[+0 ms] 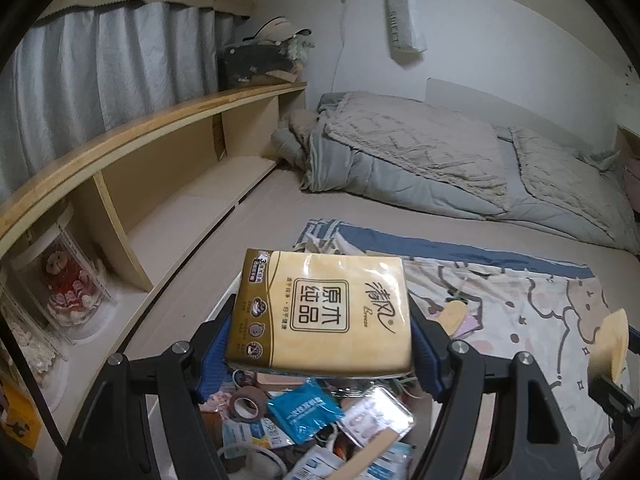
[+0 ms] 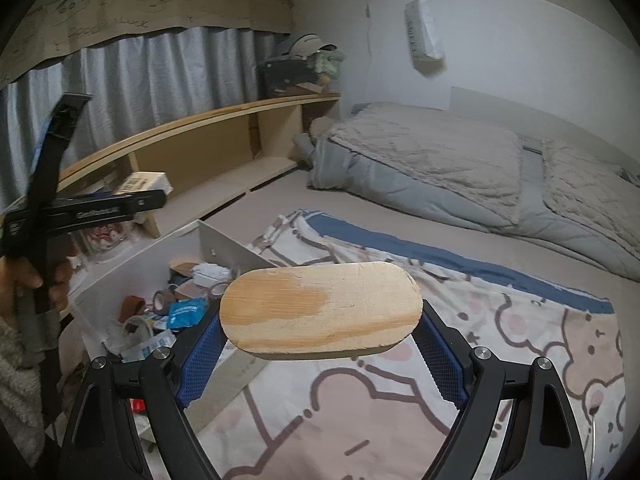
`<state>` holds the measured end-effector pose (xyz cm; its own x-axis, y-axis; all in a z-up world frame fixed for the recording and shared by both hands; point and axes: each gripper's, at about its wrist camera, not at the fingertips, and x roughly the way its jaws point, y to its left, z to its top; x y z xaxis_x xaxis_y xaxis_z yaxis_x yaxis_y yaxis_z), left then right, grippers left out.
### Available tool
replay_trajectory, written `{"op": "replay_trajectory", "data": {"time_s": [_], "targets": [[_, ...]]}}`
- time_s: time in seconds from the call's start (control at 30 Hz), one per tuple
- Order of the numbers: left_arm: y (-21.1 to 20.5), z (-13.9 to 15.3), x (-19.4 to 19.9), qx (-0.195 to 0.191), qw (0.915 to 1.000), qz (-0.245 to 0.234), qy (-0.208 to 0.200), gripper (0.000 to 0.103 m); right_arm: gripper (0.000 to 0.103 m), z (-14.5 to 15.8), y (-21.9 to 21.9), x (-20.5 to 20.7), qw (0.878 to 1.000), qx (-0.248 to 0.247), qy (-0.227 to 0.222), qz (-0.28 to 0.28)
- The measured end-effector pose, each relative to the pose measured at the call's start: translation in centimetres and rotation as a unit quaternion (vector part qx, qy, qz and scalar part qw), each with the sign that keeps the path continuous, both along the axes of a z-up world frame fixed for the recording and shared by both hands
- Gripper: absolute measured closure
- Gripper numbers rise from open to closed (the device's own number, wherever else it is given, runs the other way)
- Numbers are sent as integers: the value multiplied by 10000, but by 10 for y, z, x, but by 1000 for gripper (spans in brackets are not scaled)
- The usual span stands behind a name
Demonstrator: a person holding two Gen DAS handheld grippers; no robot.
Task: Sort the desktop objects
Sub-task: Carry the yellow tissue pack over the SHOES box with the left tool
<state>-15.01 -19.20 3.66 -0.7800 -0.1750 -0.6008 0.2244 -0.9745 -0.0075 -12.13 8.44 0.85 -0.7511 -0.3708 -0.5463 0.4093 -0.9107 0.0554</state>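
tissue pack (image 1: 320, 312) reads "原木纯品", "breeze"; wall pouch (image 1: 404, 24) "sheet".

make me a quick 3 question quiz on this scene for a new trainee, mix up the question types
1. True or false: the left gripper is shut on the tissue pack.
2. Multiple choice: what does the right gripper hold? A) a roll of tape B) an oval wooden board C) a blue sachet
3. Short answer: what lies directly below the tissue pack in the left wrist view?

Key
1. True: both blue pads press on the pack's sides.
2. B
3. The white box of clutter, with a brown tape roll and a blue sachet among its contents.
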Motion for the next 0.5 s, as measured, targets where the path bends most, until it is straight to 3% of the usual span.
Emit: {"op": "replay_trajectory", "data": {"time_s": [0.17, 0.5], "targets": [[-18, -18, -16, 276, 9991, 193, -247, 28, 14, -1, -17, 2, 9997, 1, -36, 243], [-37, -68, -53, 246, 9945, 377, -950, 28, 14, -7, -37, 9, 9978, 44, -142, 647]]}}
